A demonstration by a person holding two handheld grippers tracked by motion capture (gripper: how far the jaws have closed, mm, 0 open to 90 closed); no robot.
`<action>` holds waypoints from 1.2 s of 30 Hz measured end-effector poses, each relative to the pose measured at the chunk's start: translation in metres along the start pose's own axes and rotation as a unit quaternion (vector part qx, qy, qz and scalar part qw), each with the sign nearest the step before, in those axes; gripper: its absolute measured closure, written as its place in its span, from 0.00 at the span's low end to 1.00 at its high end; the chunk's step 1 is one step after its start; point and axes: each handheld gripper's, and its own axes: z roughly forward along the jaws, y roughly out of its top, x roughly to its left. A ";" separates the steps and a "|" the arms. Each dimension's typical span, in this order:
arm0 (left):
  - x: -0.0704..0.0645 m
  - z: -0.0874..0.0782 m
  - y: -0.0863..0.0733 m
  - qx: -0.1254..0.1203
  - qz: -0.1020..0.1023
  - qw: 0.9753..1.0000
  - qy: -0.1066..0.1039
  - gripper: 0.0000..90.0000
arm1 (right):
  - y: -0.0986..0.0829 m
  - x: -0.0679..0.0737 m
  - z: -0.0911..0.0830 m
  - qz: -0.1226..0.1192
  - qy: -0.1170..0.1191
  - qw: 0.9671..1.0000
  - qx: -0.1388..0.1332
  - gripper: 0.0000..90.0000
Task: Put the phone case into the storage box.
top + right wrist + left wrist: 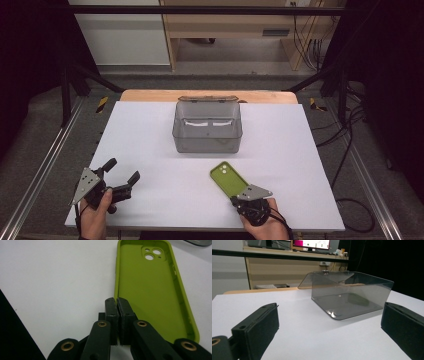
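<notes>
A lime-green phone case [227, 179] lies inside-up on the white table [145, 130], its camera cut-outs at the far end. My right gripper [240, 193] holds its near end. In the right gripper view the jaws [116, 301] are shut on the left side wall of the case [150, 290]. At the table's near left corner, my left gripper [122, 171] is open and holds nothing. Its two black jaws [327, 322] stand wide apart and point at a clear grey plastic box [352, 290]. The box [207, 145] sits mid-table with its lid folded back.
The box looks empty, and the green case shows faintly through its walls in the left gripper view. A wooden strip [150, 95] runs along the table's far edge. Black frame rails and cables flank both sides, with shelving behind.
</notes>
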 end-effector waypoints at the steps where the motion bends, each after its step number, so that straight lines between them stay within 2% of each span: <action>1: 0.000 -0.002 0.001 -0.001 0.002 1.000 -0.002 0.02 | 0.000 -0.002 -0.001 0.002 0.003 1.000 -0.009 0.98; 4: -0.001 -0.002 0.001 0.002 0.000 1.000 -0.003 0.01 | 0.002 -0.003 -0.007 0.015 0.019 0.999 -0.043 0.98; 7: -0.003 -0.002 0.002 0.007 -0.001 1.000 -0.009 0.02 | 0.009 -0.001 -0.013 0.008 0.019 0.997 -0.071 0.98; 9: -0.004 -0.002 0.003 0.007 -0.002 1.000 -0.009 0.02 | 0.012 -0.001 -0.017 0.013 0.027 0.995 -0.097 0.98; 10: -0.004 -0.003 0.004 0.010 0.000 1.000 -0.006 0.02 | 0.012 -0.001 -0.017 0.013 0.027 0.995 -0.097 0.98; 11: -0.006 -0.002 0.005 0.010 -0.004 1.000 -0.008 0.01 | 0.015 0.000 -0.021 0.007 0.027 0.992 -0.121 0.98; 12: -0.008 -0.002 0.006 0.012 0.001 1.000 -0.009 0.01 | 0.017 0.001 -0.024 0.005 0.026 0.991 -0.135 0.98; 14: -0.015 0.000 0.010 0.018 -0.002 1.000 -0.018 0.01 | 0.020 0.001 -0.028 -0.001 0.024 0.987 -0.159 0.98; 15: -0.018 0.001 0.013 0.019 0.001 1.000 -0.015 0.01 | 0.023 0.002 -0.032 -0.004 0.021 0.985 -0.173 0.98; 16: -0.018 0.001 0.013 0.019 0.001 1.000 -0.015 0.01 | 0.023 0.002 -0.032 -0.004 0.021 0.985 -0.173 0.98; 17: -0.023 0.002 0.016 0.019 0.006 1.000 -0.014 0.01 | 0.028 0.002 -0.039 -0.006 0.017 0.979 -0.201 0.98; 19: -0.032 0.004 0.022 0.018 0.010 1.000 -0.023 0.01 | 0.032 0.002 -0.043 -0.009 0.014 0.976 -0.219 0.98; 20: -0.032 0.004 0.022 0.018 0.010 1.000 -0.023 0.01 | 0.032 0.002 -0.043 -0.009 0.014 0.976 -0.219 0.98; 21: -0.037 0.006 0.024 0.019 0.014 0.999 -0.029 0.01 | 0.038 0.002 -0.045 -0.014 0.013 0.972 -0.233 0.98; 23: -0.047 0.013 0.028 0.022 0.019 0.999 -0.038 0.01 | 0.044 0.002 -0.043 -0.023 0.014 0.972 -0.235 0.98; 24: -0.047 0.013 0.028 0.022 0.019 0.999 -0.038 0.01 | 0.044 0.002 -0.043 -0.023 0.014 0.972 -0.235 0.98; 28: -0.058 0.030 0.036 0.022 0.025 0.998 -0.045 0.01 | 0.058 -0.002 -0.034 -0.024 0.014 0.970 -0.242 0.98; 29: -0.060 0.035 0.038 0.022 0.025 0.998 -0.047 0.01 | 0.066 -0.003 -0.029 -0.020 0.013 0.967 -0.253 0.98; 30: -0.061 0.040 0.040 0.021 0.025 0.998 -0.047 0.01 | 0.066 -0.003 -0.029 -0.020 0.013 0.967 -0.253 0.98; 31: -0.062 0.044 0.043 0.021 0.024 0.998 -0.045 0.01 | 0.073 -0.004 -0.023 -0.012 0.016 0.965 -0.260 0.98; 33: -0.064 0.056 0.051 0.014 0.019 0.999 -0.042 0.01 | 0.079 -0.004 -0.017 -0.005 0.022 0.964 -0.266 0.98; 35: -0.064 0.059 0.054 0.011 0.019 0.999 -0.041 0.01 | 0.082 -0.003 -0.014 -0.007 0.023 0.963 -0.268 0.98; 36: -0.065 0.065 0.060 0.000 0.011 0.999 -0.040 0.01 | 0.088 -0.001 -0.009 -0.005 0.026 0.961 -0.276 0.98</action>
